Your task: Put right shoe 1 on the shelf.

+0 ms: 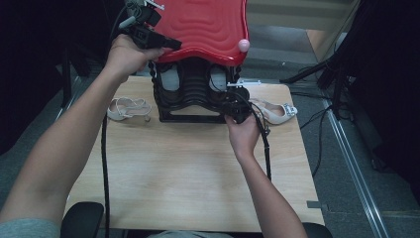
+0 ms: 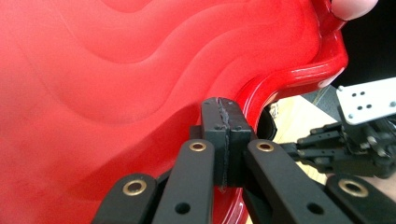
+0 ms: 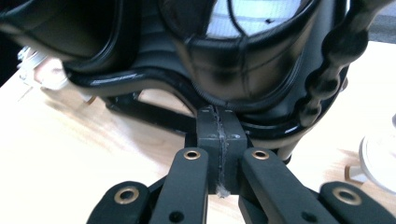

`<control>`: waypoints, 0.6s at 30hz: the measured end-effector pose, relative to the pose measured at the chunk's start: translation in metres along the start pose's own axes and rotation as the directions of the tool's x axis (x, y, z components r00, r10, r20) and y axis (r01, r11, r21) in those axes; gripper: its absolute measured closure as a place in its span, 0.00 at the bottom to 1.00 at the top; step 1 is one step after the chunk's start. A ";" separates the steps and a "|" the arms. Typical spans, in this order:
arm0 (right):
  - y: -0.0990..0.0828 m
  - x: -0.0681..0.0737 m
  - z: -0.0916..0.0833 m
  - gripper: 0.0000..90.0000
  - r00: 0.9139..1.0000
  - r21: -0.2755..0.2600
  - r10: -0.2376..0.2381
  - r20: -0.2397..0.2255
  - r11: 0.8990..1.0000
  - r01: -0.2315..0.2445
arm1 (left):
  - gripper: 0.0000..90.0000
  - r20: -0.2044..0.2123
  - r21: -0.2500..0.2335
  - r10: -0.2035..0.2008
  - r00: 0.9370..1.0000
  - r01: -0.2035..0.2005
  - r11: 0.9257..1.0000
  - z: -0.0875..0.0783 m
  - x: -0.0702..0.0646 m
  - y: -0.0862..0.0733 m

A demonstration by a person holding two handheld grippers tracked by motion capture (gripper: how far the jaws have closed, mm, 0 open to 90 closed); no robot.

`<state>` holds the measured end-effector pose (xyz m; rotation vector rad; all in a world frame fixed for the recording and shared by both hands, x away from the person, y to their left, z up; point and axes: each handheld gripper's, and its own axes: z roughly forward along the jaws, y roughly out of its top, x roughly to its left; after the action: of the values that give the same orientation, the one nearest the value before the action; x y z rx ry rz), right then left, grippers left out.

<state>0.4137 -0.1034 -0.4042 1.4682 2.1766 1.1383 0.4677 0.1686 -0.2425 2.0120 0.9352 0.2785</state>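
A glossy red wavy lid [image 1: 203, 25] [image 2: 116, 93] tops a black ribbed rack [image 1: 190, 94] [image 3: 224, 70] standing at the far middle of the wooden table [image 1: 188, 173]. My left gripper [image 1: 168, 44] [image 2: 223, 109] is raised at the lid's front left edge, its pads pressed together with nothing between them, the tips right against the red rim. My right gripper [image 1: 225, 103] [image 3: 219, 121] sits low at the rack's front right, also shut and empty, its tips close to the black lower frame. A pink knob [image 1: 243, 45] sits on the lid's right corner.
A beige sandal [image 1: 128, 109] lies left of the rack and a white shoe [image 1: 277, 111] right of it. Black cables trail from both grippers across the table. Stand legs and cables [image 1: 327, 69] cross the floor at the right. Chair armrests [image 1: 81, 218] show at the near edge.
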 end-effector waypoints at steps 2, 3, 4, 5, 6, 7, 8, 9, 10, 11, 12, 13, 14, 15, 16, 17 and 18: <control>-0.003 0.002 -0.003 1.00 1.000 -0.010 0.001 -0.020 1.000 -0.001 | 1.00 -0.007 -0.002 -0.008 1.000 0.008 1.000 0.000 -0.001 0.000; -0.005 0.005 -0.007 1.00 0.999 -0.020 -0.004 -0.041 1.000 0.003 | 1.00 -0.011 -0.002 -0.010 1.000 0.010 1.000 0.000 -0.001 0.000; -0.006 0.005 -0.009 1.00 0.999 -0.022 -0.006 -0.051 1.000 0.005 | 1.00 -0.011 -0.002 -0.010 1.000 0.010 1.000 0.000 -0.001 0.000; -0.006 0.005 -0.009 1.00 0.999 -0.022 -0.006 -0.051 1.000 0.005 | 1.00 -0.014 0.000 -0.013 1.000 0.013 1.000 -0.001 -0.001 0.000; -0.007 0.007 -0.011 1.00 0.998 -0.022 -0.008 -0.062 1.000 0.007 | 0.99 -0.024 -0.009 -0.013 1.000 0.013 1.000 -0.002 -0.002 0.000; -0.010 0.010 -0.015 1.00 0.996 -0.014 -0.018 -0.089 1.000 0.017 | 0.93 -0.021 -0.014 -0.024 1.000 0.023 1.000 -0.003 -0.002 0.000; -0.011 0.012 -0.016 1.00 0.995 -0.008 -0.024 -0.095 1.000 0.023 | 0.89 0.007 -0.026 -0.040 0.999 0.040 0.999 -0.006 -0.002 0.001; -0.011 0.012 -0.016 1.00 0.995 -0.008 -0.024 -0.095 1.000 0.023 | 0.86 0.007 -0.026 -0.040 0.999 0.040 0.999 -0.006 -0.002 0.001; -0.012 0.013 -0.018 1.00 0.994 -0.006 -0.032 -0.102 0.999 0.031 | 0.86 0.010 -0.014 -0.040 0.999 0.041 0.999 -0.008 -0.003 0.002; -0.015 0.014 -0.020 1.00 0.993 -0.003 -0.034 -0.115 0.999 0.034 | 0.85 0.009 -0.005 -0.037 0.999 0.037 0.999 -0.010 -0.004 0.002; -0.017 0.014 -0.022 1.00 0.992 -0.004 -0.035 -0.124 0.999 0.035 | 0.84 0.008 -0.002 -0.036 0.999 0.036 0.999 -0.011 -0.005 0.001; -0.018 0.014 -0.023 1.00 0.991 -0.004 -0.036 -0.132 0.999 0.036 | 0.82 0.017 0.002 -0.034 0.999 0.034 0.999 -0.013 -0.006 0.001; -0.020 0.014 -0.024 1.00 0.989 0.006 -0.029 -0.146 1.000 0.030 | 0.79 0.028 0.003 -0.042 0.999 0.042 0.999 -0.015 -0.007 0.000; -0.022 0.014 -0.025 0.99 0.988 0.012 -0.031 -0.154 0.999 0.033 | 0.78 0.034 0.001 -0.047 0.998 0.047 0.999 -0.016 -0.009 -0.002; -0.024 0.014 -0.026 0.99 0.987 0.015 -0.031 -0.156 0.999 0.034 | 0.77 0.038 -0.007 -0.044 0.998 0.044 0.999 -0.019 -0.010 -0.003; -0.027 0.013 -0.026 0.98 0.986 0.022 -0.029 -0.163 0.999 0.033 | 0.73 0.042 -0.011 -0.048 0.998 0.048 0.999 -0.021 -0.011 -0.005; -0.027 0.013 -0.026 0.98 0.986 0.022 -0.029 -0.163 0.999 0.033 | 0.73 0.048 -0.008 -0.048 0.998 0.049 0.999 -0.022 -0.011 -0.006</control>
<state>0.3740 -0.1089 -0.4048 1.3897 2.3205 1.2663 0.4454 0.1765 -0.2328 1.9764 0.9494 0.2063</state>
